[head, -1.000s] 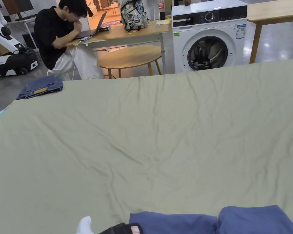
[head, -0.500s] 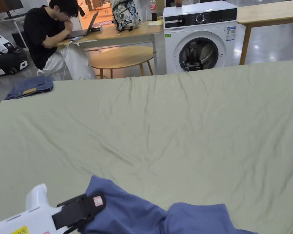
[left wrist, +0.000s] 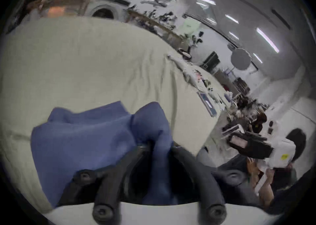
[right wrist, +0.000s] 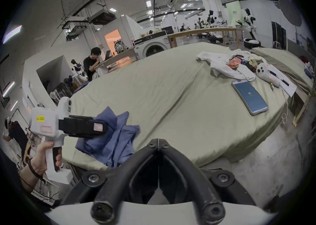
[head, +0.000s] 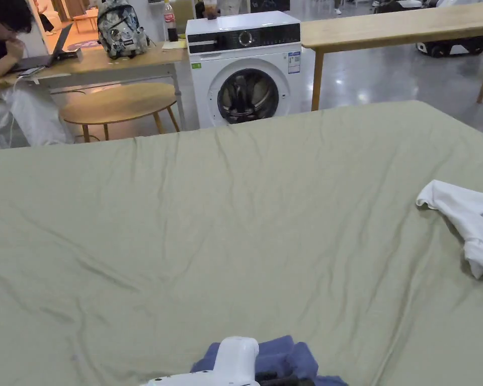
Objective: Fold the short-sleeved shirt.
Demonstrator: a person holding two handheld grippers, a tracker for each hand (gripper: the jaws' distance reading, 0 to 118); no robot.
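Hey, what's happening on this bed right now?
A person is working on a bunched-up blue shirt at the near edge of a bed covered in a green sheet. The left gripper has its fingers closed on a fold of the shirt. The right gripper is shut with nothing in it, off the near edge. The shirt is still crumpled, not yet spread or folded. A white garment and a phone lie farther right.
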